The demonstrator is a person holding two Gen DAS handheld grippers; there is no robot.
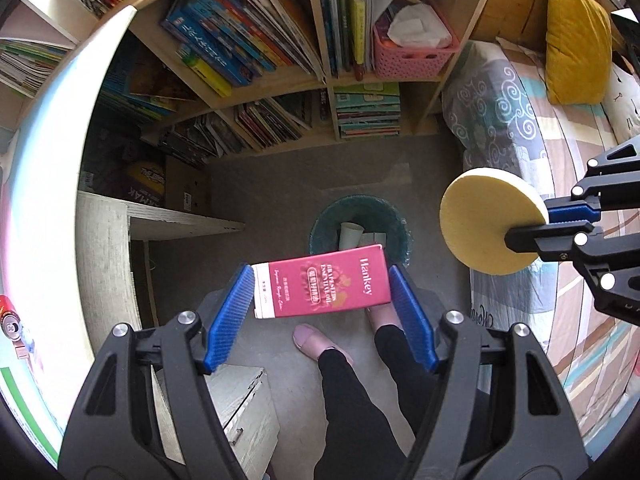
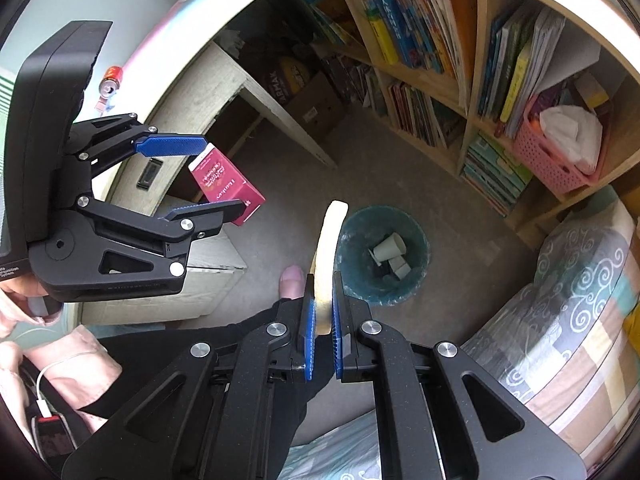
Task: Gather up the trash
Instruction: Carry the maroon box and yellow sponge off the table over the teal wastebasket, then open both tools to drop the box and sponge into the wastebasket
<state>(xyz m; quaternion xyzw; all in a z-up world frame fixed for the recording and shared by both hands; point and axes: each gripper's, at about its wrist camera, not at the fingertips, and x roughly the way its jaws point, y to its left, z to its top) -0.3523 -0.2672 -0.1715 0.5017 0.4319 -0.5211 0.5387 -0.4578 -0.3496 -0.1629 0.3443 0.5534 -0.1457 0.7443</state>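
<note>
My left gripper (image 1: 322,286) is shut on a red and white Hankey carton (image 1: 322,286), held by its two ends above the floor. The carton also shows in the right wrist view (image 2: 226,184) between the left gripper's blue pads (image 2: 172,146). My right gripper (image 2: 324,300) is shut on a round yellow sponge disc (image 2: 328,248), seen edge-on. The disc shows face-on in the left wrist view (image 1: 490,222). A dark green trash bin (image 2: 416,232) stands on the floor below both grippers, with paper cups (image 2: 390,248) inside. The bin also shows in the left wrist view (image 1: 332,216).
A wooden bookshelf (image 1: 280,96) full of books and a pink basket (image 1: 412,56) stand behind the bin. A bed with patterned cover (image 1: 520,128) and yellow pillow (image 1: 576,40) is right. A white round table (image 1: 44,184) carries a red can (image 1: 10,316). The person's legs (image 1: 360,380) are below.
</note>
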